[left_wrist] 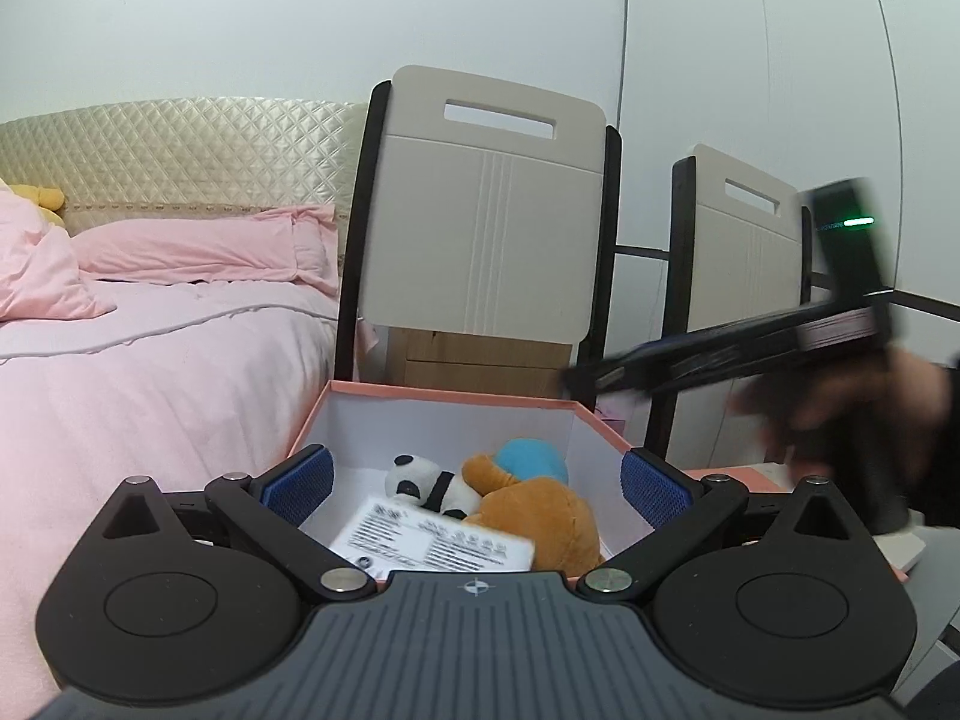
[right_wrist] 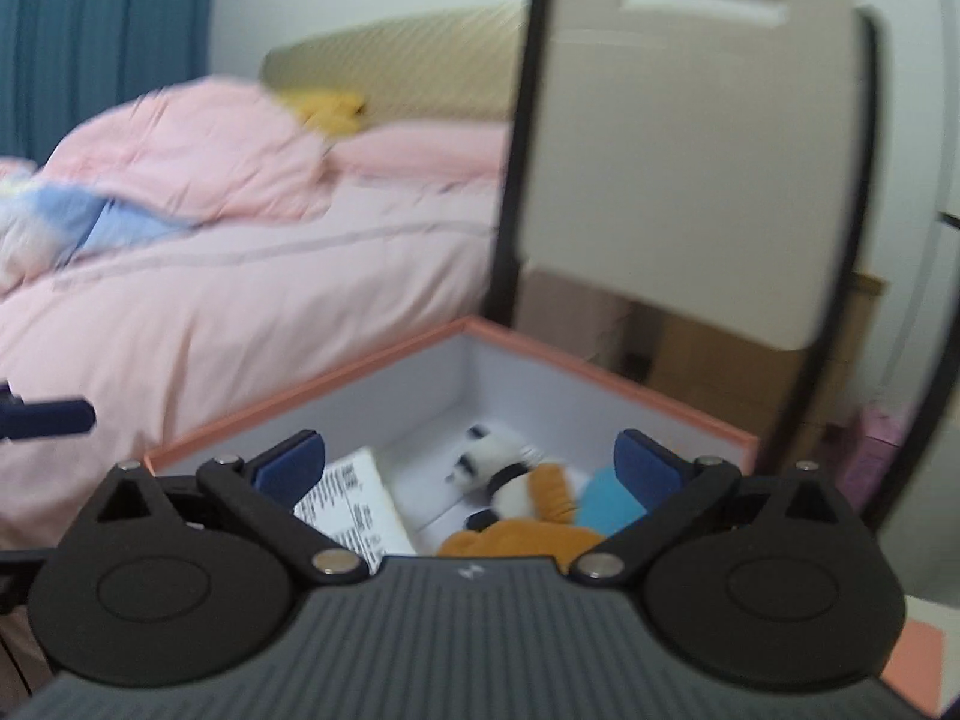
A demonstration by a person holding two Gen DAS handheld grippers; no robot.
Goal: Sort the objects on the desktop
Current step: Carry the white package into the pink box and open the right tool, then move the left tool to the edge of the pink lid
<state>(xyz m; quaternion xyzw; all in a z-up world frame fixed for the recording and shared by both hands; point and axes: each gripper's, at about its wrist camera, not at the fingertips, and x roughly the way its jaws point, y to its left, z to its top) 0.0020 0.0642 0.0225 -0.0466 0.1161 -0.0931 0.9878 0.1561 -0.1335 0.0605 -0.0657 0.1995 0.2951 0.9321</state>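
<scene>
A pink-rimmed open box [left_wrist: 456, 393] with white inner walls holds a panda plush [left_wrist: 426, 483], an orange plush with a blue part [left_wrist: 528, 498] and a white printed card [left_wrist: 432, 546]. My left gripper [left_wrist: 477, 480] is open and empty, just above the box's near edge. In the right wrist view the same box [right_wrist: 420, 348] shows the panda [right_wrist: 498, 468], the orange plush [right_wrist: 528, 534] and the card [right_wrist: 354, 510]. My right gripper [right_wrist: 468, 468] is open and empty over the box; it also shows blurred in the left wrist view [left_wrist: 750, 354].
A bed with pink bedding [left_wrist: 150, 360] lies to the left of the box. Two beige chair backs [left_wrist: 486, 204] stand behind it, with a cardboard box [left_wrist: 480, 360] below. A white wall is at the right.
</scene>
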